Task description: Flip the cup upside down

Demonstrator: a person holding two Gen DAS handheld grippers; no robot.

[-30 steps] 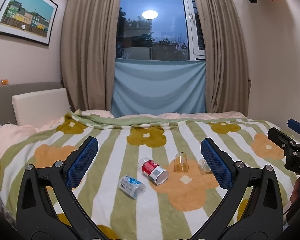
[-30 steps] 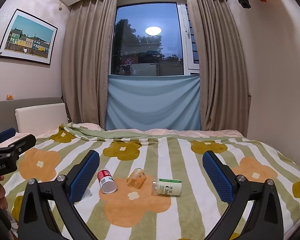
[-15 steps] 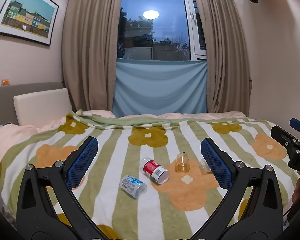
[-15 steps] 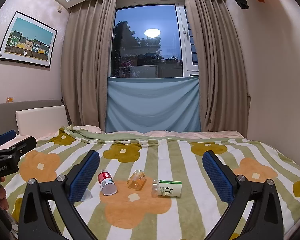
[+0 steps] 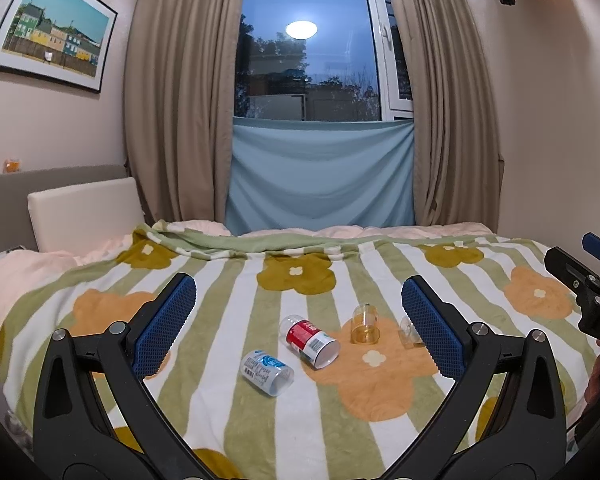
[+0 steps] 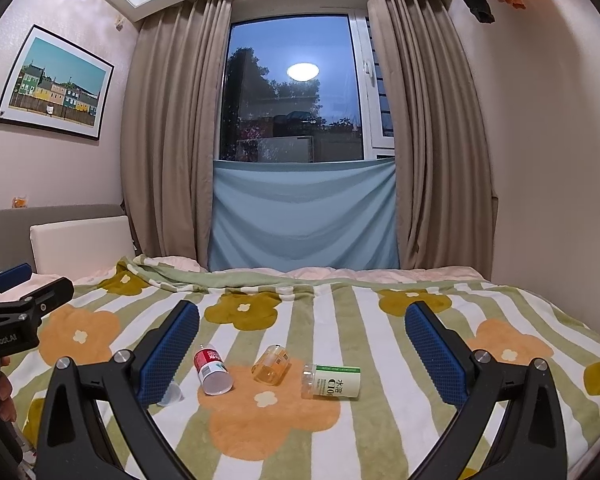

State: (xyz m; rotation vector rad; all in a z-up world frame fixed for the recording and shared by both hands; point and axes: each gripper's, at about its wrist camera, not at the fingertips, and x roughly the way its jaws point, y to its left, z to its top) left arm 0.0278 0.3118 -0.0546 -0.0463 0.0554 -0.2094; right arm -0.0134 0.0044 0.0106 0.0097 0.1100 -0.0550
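Observation:
Several small cups lie on their sides on the flowered blanket (image 5: 228, 412). In the left wrist view a blue-labelled cup (image 5: 267, 372), a red-labelled cup (image 5: 311, 342), an amber cup (image 5: 365, 324) and a clear cup (image 5: 410, 332) partly hidden behind my right finger. In the right wrist view the red-labelled cup (image 6: 212, 369), the amber cup (image 6: 272, 364) and a green-labelled cup (image 6: 332, 381) show. My left gripper (image 5: 298, 330) is open and empty above the bed. My right gripper (image 6: 302, 352) is open and empty too.
The bed runs back to a blue cloth (image 5: 320, 176) under the window, between brown curtains. A white pillow (image 5: 84, 212) leans on the grey headboard at left. A wall stands close at right (image 6: 548, 160). Each gripper shows at the other view's edge.
Both views have drifted slightly; the cups sit a little higher and farther in the frames. No cup has moved on the blanket. Both grippers stay open.

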